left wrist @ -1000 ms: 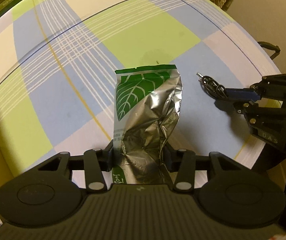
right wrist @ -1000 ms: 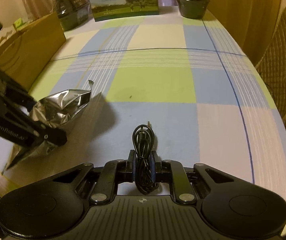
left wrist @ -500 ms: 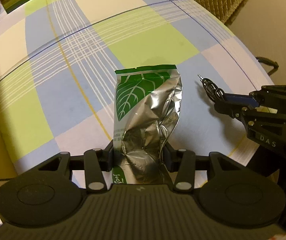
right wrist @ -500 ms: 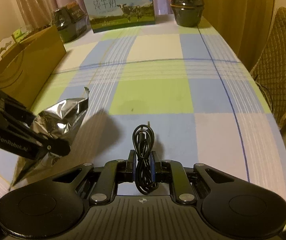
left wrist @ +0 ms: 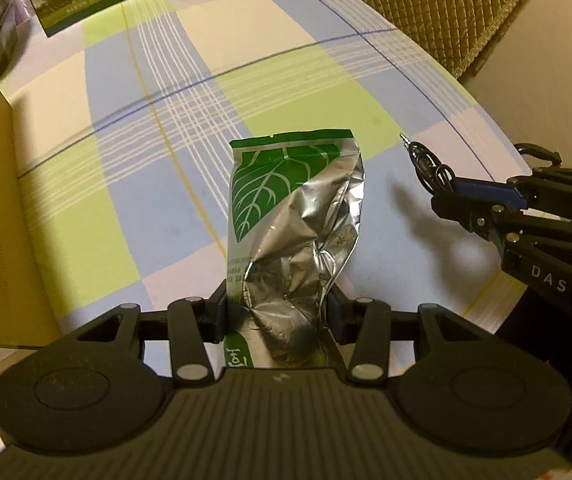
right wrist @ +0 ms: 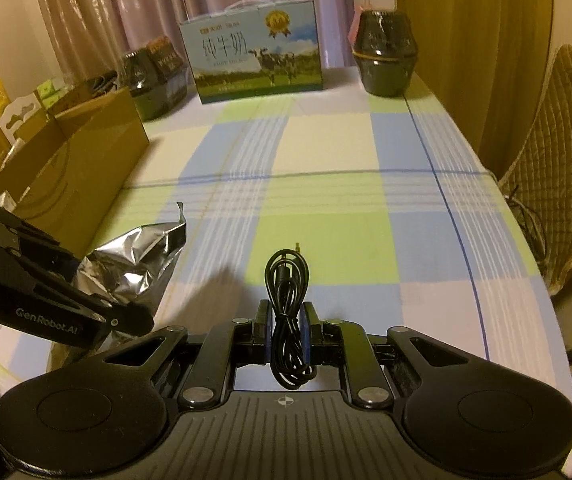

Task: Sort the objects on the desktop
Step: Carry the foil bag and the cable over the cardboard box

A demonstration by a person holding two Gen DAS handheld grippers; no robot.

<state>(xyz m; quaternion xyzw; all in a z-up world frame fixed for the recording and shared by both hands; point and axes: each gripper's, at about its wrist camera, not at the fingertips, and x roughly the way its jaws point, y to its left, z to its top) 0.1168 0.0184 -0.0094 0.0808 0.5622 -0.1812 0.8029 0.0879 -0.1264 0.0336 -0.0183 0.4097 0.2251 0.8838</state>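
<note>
Both grippers have risen, showing more tablecloth. Left gripper (left wrist: pixel 276 312) clamps the crumpled foil pouch (left wrist: pixel 294 216), long axis pointing forward, clear of the checked tablecloth (right wrist: pixel 326 160). Right gripper (right wrist: pixel 286 332) pinches a coiled black cable (right wrist: pixel 288 304), plug forward. Cloth ahead lies bare; cardboard box (right wrist: pixel 86 160) lines its left edge, milk carton (right wrist: pixel 254 64) and dark jar (right wrist: pixel 386 56) the far end.

A silver foil pouch (left wrist: pixel 294 236) bears a green leaf print; the tabletop (left wrist: pixel 286 92) cloth is blue, green and cream checks.
</note>
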